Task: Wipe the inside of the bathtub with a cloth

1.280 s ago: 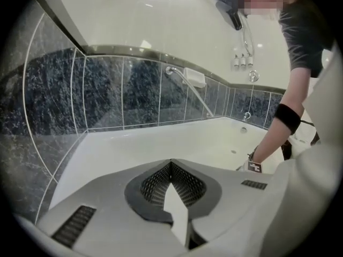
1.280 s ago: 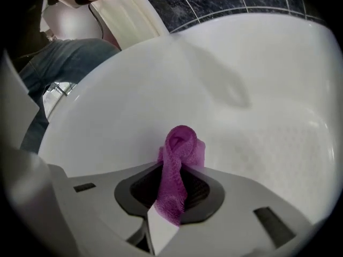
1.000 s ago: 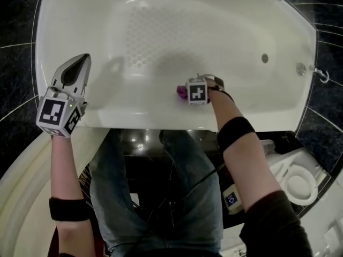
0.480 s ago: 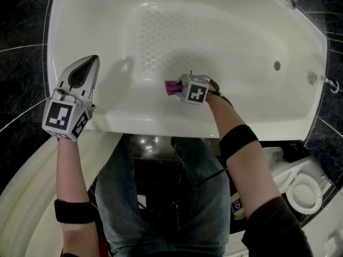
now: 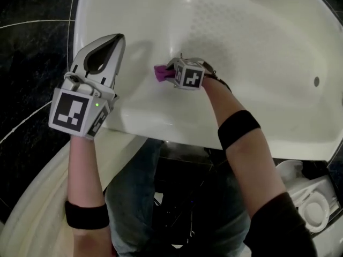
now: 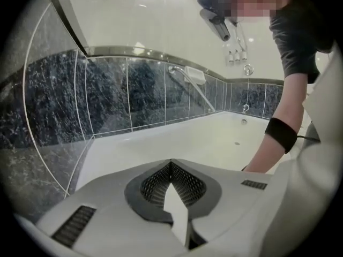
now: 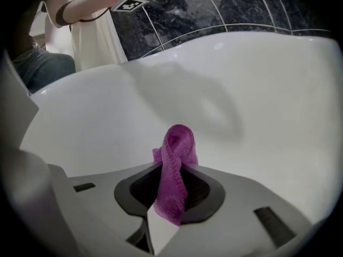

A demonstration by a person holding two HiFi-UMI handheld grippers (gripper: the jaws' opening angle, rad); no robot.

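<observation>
The white bathtub (image 5: 139, 111) fills the head view, seen from over its near rim. My right gripper (image 5: 169, 72) reaches down inside it and is shut on a purple cloth (image 5: 160, 72), which lies against the tub's near inner wall at the left end. In the right gripper view the cloth (image 7: 174, 159) sticks up from between the jaws in front of the white wall (image 7: 257, 106). Those jaws have just been opening a little, and the cloth is still pinched between them. My left gripper (image 5: 110, 43) hovers over the tub's left rim, shut, with nothing in it (image 6: 171, 167).
Dark marbled tiles (image 6: 107, 100) surround the tub. A patch of raised dots (image 5: 236, 20) covers the tub floor, and a round fitting (image 5: 316, 81) sits in the far right wall. A rail (image 6: 188, 84) runs along the tiles. A toilet (image 5: 313, 208) stands at the lower right.
My right gripper has slid the cloth leftwards along the near inner wall toward the tub's left end. The left gripper has moved along the rim, and the whole view has turned left.
</observation>
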